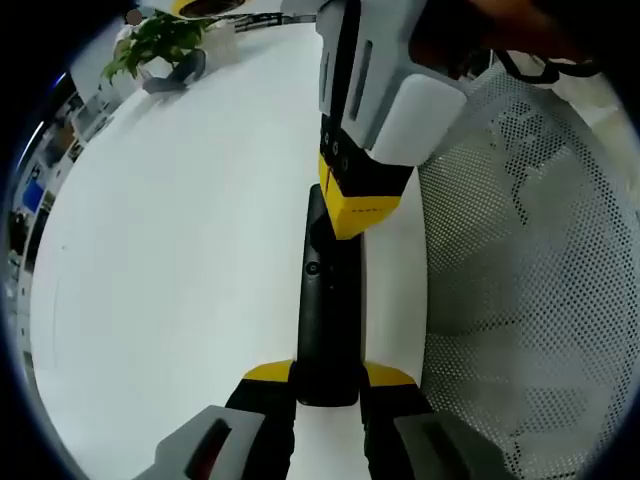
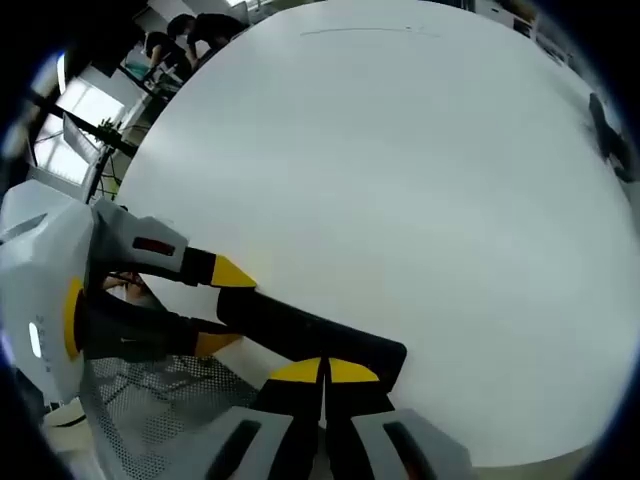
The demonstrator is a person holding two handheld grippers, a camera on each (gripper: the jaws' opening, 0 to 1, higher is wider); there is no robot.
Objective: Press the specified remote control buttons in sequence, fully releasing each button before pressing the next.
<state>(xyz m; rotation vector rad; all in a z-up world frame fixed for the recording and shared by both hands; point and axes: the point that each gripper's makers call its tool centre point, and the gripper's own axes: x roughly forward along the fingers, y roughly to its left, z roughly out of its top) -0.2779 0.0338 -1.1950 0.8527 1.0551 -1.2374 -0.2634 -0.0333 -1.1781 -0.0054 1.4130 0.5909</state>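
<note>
Remote control [image 1: 327, 320] clamped at one end by left gripper [image 1: 328, 385], near bench [image 1: 180, 260] edge beside white mesh basket [image 1: 530, 250].
Right gripper [image 2: 323, 378] jaws closed together, yellow tips pressed down on remote's top face; left jaws parted only by remote's width.

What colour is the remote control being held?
Black; the remote control shows best in the left gripper view, clamped between the left gripper fingers.

A broad white tabletop [image 1: 180, 250] is taking up the room, a potted plant [image 1: 160, 42] sitting at its far edge (daylight is coming through windows [image 2: 85, 105] beyond), white perforated mesh [image 1: 540, 250] standing alongside.
</note>
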